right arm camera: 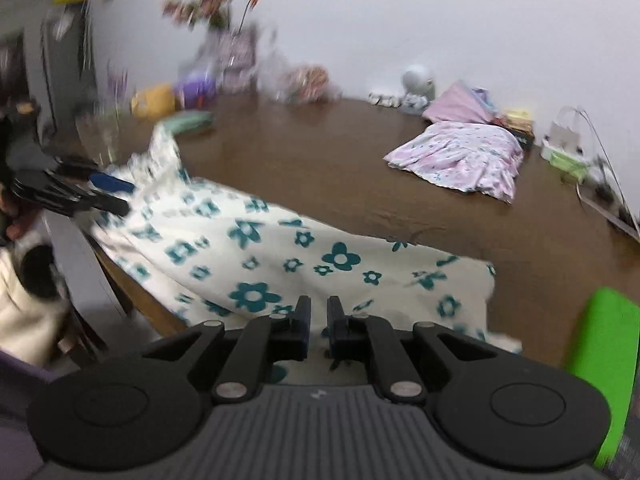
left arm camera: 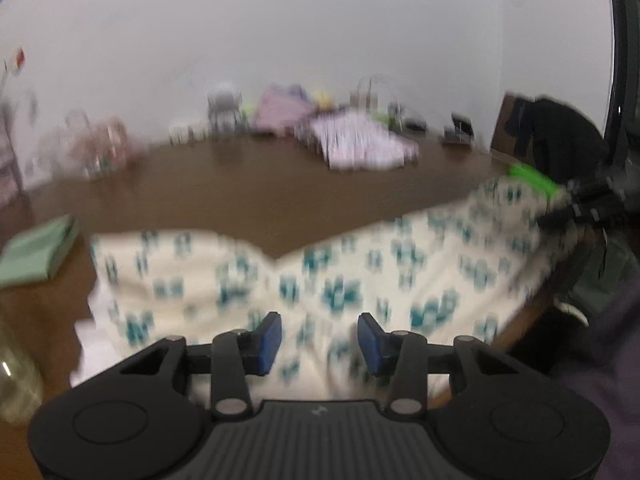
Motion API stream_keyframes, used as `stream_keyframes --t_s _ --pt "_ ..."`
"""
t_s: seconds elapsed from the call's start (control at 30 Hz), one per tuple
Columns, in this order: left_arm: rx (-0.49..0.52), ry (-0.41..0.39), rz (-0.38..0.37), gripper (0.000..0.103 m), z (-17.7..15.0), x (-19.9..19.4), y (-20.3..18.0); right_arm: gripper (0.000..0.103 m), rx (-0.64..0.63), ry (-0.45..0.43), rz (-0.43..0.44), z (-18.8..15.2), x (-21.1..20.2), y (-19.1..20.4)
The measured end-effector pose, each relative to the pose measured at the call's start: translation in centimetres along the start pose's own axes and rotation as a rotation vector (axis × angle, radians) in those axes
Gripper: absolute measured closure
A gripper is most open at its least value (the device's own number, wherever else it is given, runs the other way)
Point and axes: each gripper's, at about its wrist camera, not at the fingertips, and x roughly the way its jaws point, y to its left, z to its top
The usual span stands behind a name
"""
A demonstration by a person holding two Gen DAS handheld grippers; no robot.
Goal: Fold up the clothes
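From my left wrist camera, everything is motion-blurred. My left gripper (left arm camera: 319, 340) has its jaws wide apart, nothing between the blue pads (left arm camera: 269, 340), hanging just over the near part of the cloth (left arm camera: 320, 276). That cloth, cream with teal flowers, lies spread along the near edge of the brown table (left arm camera: 256, 184), its right end running off towards the table's corner. There I can make out the right gripper (left arm camera: 560, 208) at the cloth's far right end, beside a green object (left arm camera: 532, 178). A folded green item (left arm camera: 36, 256) sits at the left, and a pink garment (left arm camera: 360, 144) lies far back by the wall.

From my right wrist camera, my right gripper (right arm camera: 319, 328) has its jaws drawn narrow, a slim gap between them; I cannot tell whether cloth (right arm camera: 280, 256) is pinched there, though the fabric lies directly under the tips. The cloth stretches away leftward, draping over the table (right arm camera: 320, 168) edge, and the left gripper (right arm camera: 108, 194) shows at its far raised end. The pink garment (right arm camera: 460, 156) rests well apart, back right. A green object (right arm camera: 604, 344) is at my near right.
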Motion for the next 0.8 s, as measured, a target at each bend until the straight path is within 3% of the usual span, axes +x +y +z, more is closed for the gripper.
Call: stream_keyframes --t_s 0.1,0.13,0.23,0.3,0.47,0.53,0.6,0.63,0.67,0.77,0.8 --pt "0.080 -0.039 -0.057 0.048 2.3 0.6 -1.9 0.095 0.054 0.054 -0.043 -1.6 0.2 -0.5" --pt "0.115 -0.020 -0.080 0.048 2.9 1.5 -2.7 0.096 0.067 0.079 -0.068 -2.3 0.7 -0.6" --pt "0.227 0.106 -0.101 0.049 3.3 5.2 -4.7 0.097 0.093 0.047 -0.110 -2.1 1.8 -1.4" --pt "0.237 0.155 -0.079 0.050 3.5 6.8 -4.9 0.097 0.120 0.048 -0.168 -0.8 3.4 -2.4" --pt "0.202 0.174 -0.037 0.050 5.9 7.7 -5.2 0.097 0.207 0.019 -0.325 3.3 9.5 -7.8" --pt "0.197 0.177 -0.023 0.048 6.9 7.9 -5.3 0.095 0.265 -0.011 -0.332 4.5 9.6 -9.0" --pt "0.218 0.164 -0.023 0.045 8.1 7.5 -5.2 0.084 0.288 -0.061 -0.314 5.1 8.7 -9.3" --pt "0.218 0.157 -0.024 0.044 8.8 7.8 -4.9 0.060 0.286 -0.072 -0.299 4.7 7.9 -8.9" --pt "0.218 0.150 -0.024 0.041 9.6 8.0 -4.6 0.043 0.284 -0.082 -0.283 4.2 7.2 -8.6" --pt "0.173 0.170 -0.066 0.023 12.4 11.5 -4.4 0.041 0.346 -0.073 -0.253 2.6 6.4 -8.4" --pt "0.152 0.188 -0.086 0.022 13.4 13.2 -4.5 0.041 0.379 -0.072 -0.261 2.4 6.5 -8.8"
